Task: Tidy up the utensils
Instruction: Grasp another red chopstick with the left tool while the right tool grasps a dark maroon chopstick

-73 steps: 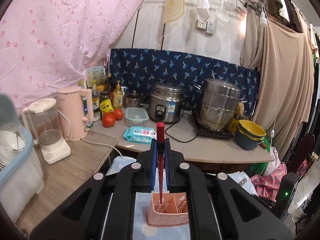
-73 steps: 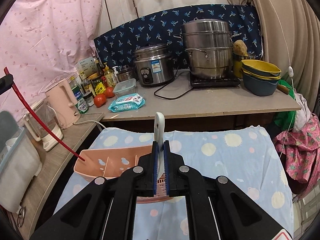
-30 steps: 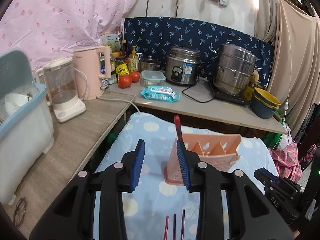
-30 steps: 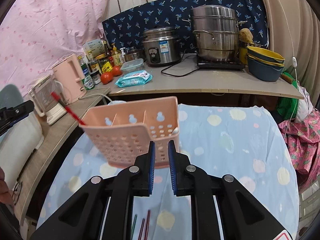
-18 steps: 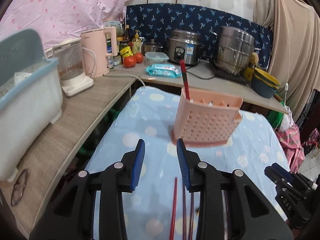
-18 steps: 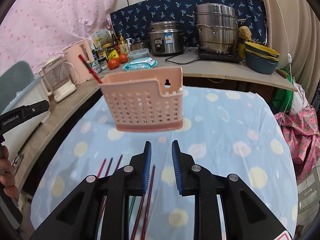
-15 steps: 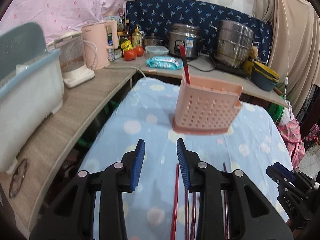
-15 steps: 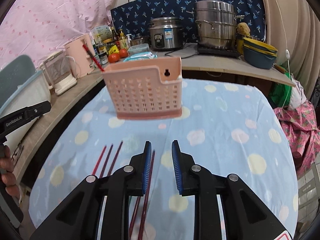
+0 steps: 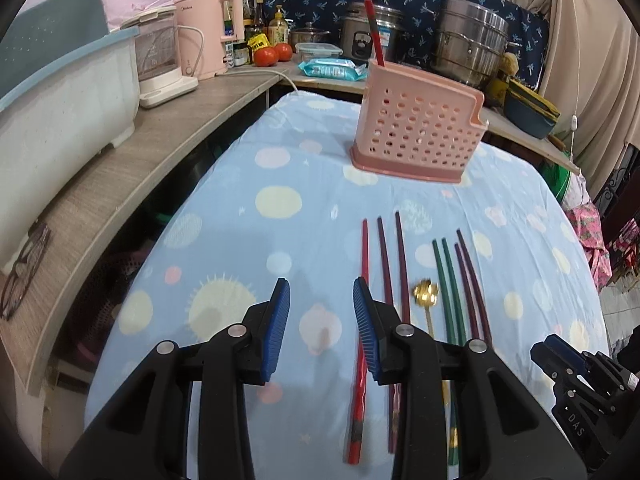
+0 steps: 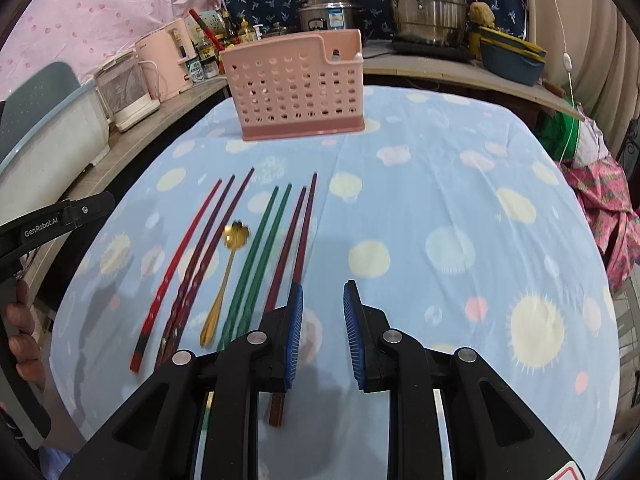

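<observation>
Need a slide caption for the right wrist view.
Open right gripper above chopsticks and gold spoon; pink caddy behind.

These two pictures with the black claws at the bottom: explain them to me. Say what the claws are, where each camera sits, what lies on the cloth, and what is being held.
The claws are hand-held tools, not a robot: a person carries one two-finger gripper in each hand. A fisheye camera on each looks forward along its fingers. One picture comes from the left gripper, the other from the right gripper.

On the spotted blue cloth stands a pink utensil holder with one red chopstick in it. Nearer lie seven loose chopsticks, red, maroon and green, and a gold spoon.

Both grippers are open with blue pads apart. Nothing is held.
</observation>
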Tool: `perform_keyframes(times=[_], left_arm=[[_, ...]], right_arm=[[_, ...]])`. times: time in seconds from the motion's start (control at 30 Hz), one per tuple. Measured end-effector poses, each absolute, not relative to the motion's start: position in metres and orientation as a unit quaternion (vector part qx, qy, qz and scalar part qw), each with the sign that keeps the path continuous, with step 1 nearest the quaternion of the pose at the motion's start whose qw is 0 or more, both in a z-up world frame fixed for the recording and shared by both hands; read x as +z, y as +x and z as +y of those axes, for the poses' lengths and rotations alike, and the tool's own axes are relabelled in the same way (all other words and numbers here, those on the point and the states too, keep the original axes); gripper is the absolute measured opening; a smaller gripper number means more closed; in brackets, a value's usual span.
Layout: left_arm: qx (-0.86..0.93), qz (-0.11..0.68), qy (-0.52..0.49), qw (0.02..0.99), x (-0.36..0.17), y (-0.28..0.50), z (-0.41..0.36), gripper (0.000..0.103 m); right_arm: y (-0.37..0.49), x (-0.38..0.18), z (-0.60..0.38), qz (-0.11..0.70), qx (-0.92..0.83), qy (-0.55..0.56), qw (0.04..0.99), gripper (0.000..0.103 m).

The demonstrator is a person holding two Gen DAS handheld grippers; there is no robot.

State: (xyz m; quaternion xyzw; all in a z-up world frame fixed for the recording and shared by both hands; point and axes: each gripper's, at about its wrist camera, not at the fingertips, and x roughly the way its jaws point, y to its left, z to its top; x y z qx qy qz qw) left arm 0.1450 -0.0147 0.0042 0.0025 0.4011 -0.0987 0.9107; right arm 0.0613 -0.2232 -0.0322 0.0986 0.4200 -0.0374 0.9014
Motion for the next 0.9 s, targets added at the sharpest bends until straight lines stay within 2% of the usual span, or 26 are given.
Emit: perform_keyframes(times=[0.9], left_arm=[[-0.11, 0.458, 0.023, 0.882, -0.05, 0.09, -0.016, 0.032]], right_arm=[[0.029, -0.068, -0.199, 0.452, -0.015, 0.124, 0.883, 0.021]])
